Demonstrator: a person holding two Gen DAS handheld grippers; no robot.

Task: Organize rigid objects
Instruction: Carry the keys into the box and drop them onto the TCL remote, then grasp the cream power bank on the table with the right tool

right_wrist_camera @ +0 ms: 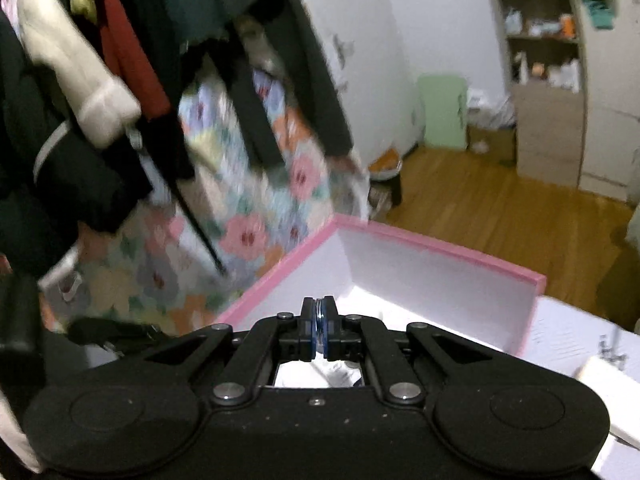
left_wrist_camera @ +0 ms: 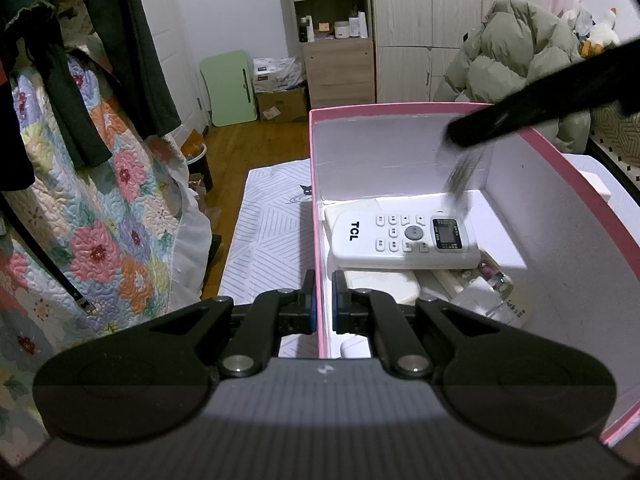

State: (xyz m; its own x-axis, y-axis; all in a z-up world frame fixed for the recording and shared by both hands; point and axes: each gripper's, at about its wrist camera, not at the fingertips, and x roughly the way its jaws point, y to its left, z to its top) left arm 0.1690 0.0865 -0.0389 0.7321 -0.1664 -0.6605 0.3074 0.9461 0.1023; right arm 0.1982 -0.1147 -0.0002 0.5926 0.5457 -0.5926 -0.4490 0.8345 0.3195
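A pink box [left_wrist_camera: 316, 152] with white inner walls stands on a patterned white surface. My left gripper [left_wrist_camera: 323, 304] is shut on the box's left wall, one finger on each side. Inside lie a white TCL remote [left_wrist_camera: 400, 236], a white flat object [left_wrist_camera: 380, 284] under it and a clear bottle [left_wrist_camera: 492, 300]. My right gripper [right_wrist_camera: 319, 320] is shut on a thin silvery object [right_wrist_camera: 319, 316] over the box [right_wrist_camera: 432, 248]. In the left wrist view the right gripper's dark finger [left_wrist_camera: 520, 112] holds that blurred object [left_wrist_camera: 460, 176] above the remote.
A floral quilt [left_wrist_camera: 100, 208] and dark hanging clothes [left_wrist_camera: 132, 40] stand at the left. A wooden floor [right_wrist_camera: 500, 216], a green board [left_wrist_camera: 232, 86], a cardboard box [left_wrist_camera: 282, 104], a shelf unit [left_wrist_camera: 332, 20] and a puffy coat [left_wrist_camera: 512, 48] lie beyond. A white tray [left_wrist_camera: 596, 184] sits right of the box.
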